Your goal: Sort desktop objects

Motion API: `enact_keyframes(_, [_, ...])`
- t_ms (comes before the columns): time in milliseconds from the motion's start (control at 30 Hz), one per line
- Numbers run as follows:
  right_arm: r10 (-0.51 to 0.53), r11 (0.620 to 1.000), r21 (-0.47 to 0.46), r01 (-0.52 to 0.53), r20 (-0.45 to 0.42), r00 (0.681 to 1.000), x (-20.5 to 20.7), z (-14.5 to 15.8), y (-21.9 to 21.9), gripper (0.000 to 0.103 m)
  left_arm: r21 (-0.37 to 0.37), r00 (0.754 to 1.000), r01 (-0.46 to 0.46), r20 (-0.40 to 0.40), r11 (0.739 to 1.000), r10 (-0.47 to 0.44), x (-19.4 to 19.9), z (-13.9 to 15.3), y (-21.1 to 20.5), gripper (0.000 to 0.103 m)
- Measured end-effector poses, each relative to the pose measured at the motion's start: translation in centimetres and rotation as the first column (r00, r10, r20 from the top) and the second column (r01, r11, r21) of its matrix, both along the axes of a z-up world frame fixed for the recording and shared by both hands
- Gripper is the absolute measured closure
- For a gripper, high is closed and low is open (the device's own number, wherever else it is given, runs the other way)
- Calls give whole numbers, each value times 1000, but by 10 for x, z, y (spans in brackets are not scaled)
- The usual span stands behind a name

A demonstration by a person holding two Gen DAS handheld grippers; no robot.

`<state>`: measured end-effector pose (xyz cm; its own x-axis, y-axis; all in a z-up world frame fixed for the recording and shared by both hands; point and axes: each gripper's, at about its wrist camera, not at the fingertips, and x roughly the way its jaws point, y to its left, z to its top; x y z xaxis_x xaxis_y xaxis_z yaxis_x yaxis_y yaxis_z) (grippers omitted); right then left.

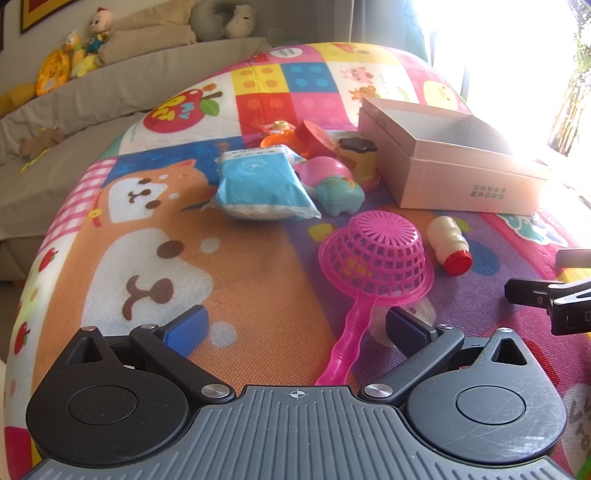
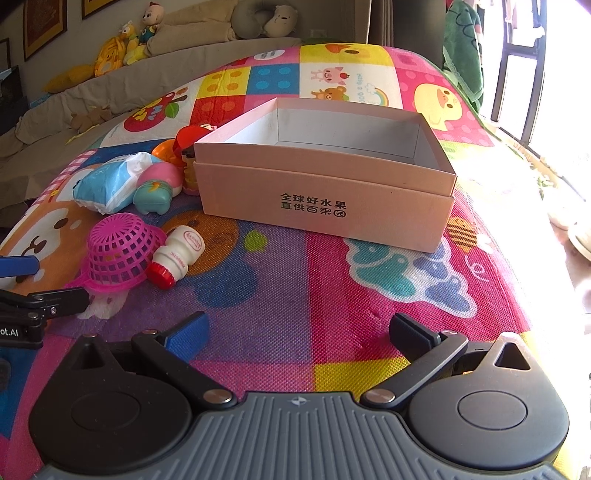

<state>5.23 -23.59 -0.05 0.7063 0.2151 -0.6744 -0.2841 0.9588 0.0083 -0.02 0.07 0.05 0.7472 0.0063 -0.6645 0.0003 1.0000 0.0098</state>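
Several toys (image 1: 332, 173) crowd beside the pink box (image 2: 325, 199), strainer (image 1: 376, 254) nearest.

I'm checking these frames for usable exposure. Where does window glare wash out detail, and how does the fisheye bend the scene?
Left wrist view: the upper right is blown out, bleaching the far corner of the pink cardboard box. Right wrist view: glare washes out the colourful play mat along its right edge, while the box's printed text stays legible. Both views: the fisheye curves the mat's edges into a dome.

We're in a home living room: sofa (image 2: 155, 74) lined with plush toys (image 2: 122, 46), a cartoon play mat (image 2: 332, 288), framed pictures (image 2: 44, 27).
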Motion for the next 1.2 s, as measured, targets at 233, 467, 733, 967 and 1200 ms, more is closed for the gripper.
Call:
enact_keyframes(233, [-9,1000,4,9,9,1000,0,0,0,0,1,1000,0,0,1000,0,0,0,0,0])
enact_keyframes(467, [-7,1000,6,7,9,1000,0,0,0,0,2,1000,1,-1,1000,-1,0,0,0,0])
enact_keyframes(733, [-10,1000,-3,10,-27,1000,5,2,1,0,3,1000,15,-21,1000,-14,0,4,2,0])
enact_keyframes(967, [22,1000,-7,-22,-36,999,0,4,1,0,21,999,23,34,1000,-24,-18,26,6,0])
enact_keyframes(1200, [192,981,12,-194,96,977,-17,21,39,4,-6,995,-75,70,997,75,-23,45,33,0])
